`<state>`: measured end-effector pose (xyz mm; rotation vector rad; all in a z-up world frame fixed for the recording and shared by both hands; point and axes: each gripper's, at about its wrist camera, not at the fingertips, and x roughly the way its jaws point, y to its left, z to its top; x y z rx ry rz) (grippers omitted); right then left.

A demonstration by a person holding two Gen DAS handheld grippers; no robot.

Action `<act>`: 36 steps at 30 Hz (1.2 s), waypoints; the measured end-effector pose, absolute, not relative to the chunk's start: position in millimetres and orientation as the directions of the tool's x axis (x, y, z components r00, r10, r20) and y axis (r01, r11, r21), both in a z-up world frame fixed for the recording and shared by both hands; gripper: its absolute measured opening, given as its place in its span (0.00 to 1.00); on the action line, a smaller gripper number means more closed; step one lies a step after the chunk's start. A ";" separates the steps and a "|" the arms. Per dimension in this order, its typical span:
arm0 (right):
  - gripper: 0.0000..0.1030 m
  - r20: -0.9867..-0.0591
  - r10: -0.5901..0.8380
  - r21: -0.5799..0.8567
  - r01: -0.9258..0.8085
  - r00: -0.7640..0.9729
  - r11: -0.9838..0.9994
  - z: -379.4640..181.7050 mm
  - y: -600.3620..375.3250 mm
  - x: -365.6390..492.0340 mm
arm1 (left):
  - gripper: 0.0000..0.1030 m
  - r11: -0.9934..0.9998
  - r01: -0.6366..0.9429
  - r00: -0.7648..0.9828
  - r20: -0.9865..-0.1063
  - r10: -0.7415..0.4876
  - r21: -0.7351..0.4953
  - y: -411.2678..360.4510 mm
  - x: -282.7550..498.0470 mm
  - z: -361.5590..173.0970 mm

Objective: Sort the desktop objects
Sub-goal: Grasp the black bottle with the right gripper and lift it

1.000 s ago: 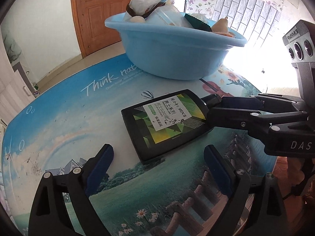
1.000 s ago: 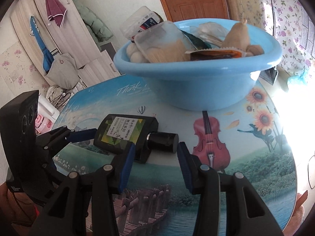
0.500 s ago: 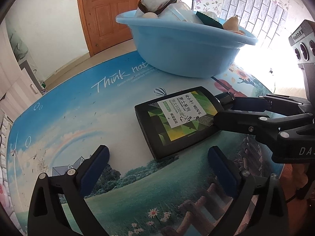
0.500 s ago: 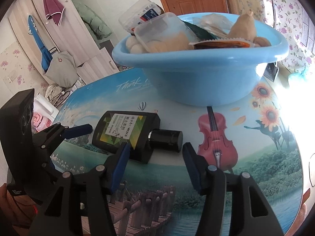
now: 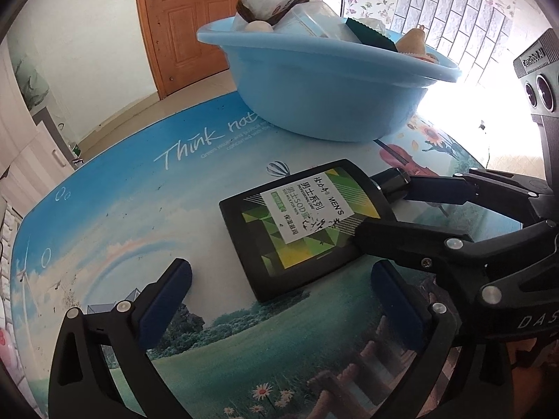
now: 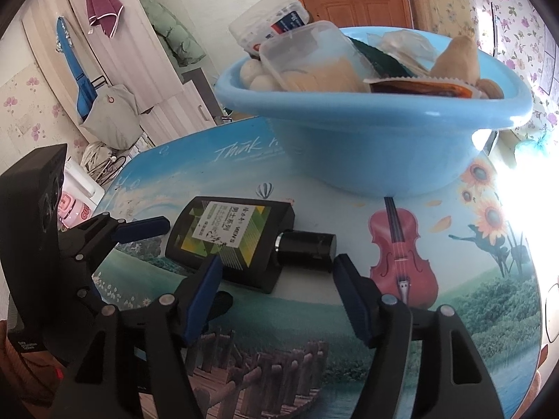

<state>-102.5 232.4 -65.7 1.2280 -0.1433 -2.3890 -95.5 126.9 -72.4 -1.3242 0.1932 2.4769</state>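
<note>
From the left wrist view, the left tongs (image 5: 276, 291) stand spread as wide as they go, with nothing between the blue pads. Just beyond them, toward one o'clock, a flat black lotion bottle (image 5: 302, 228) with a green-and-yellow label lies on its back on the picture-printed desk (image 5: 132, 216). The right tongs (image 5: 405, 209) reach in from three o'clock, one finger across the bottle's shoulder and the other past its black cap (image 5: 391, 178). A light-blue plastic basin (image 5: 332, 94), heaped with packets and boxes, sits at twelve o'clock.

From the right wrist view, the right tongs (image 6: 276, 293) are opening. Their pads sit either side of the neck and cap (image 6: 307, 248) without pressing on them, so they hold nothing. The bottle (image 6: 227, 241) lies at eleven o'clock from these tongs, cap pointing toward the painted violin (image 6: 401, 244). The left tongs (image 6: 139, 228) wait at nine o'clock, near the bottle's base. The basin (image 6: 384, 139) is at twelve o'clock, near the bottle and not touching it.

I'd judge the bottle rigid, glossy and fairly slippery, with some weight if it is full. The broad flat faces look wide for a grip. Across the narrow side edges at mid-body, or at the shoulder, seems safer than the round cap, which could swivel.
</note>
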 end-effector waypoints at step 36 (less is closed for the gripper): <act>0.85 -0.692 -0.472 0.313 0.362 -0.546 -0.878 -22.4 211.4 -84.8 | 1.00 -0.954 -0.300 -0.616 -0.762 0.200 -0.008 134.3 -60.5 -22.0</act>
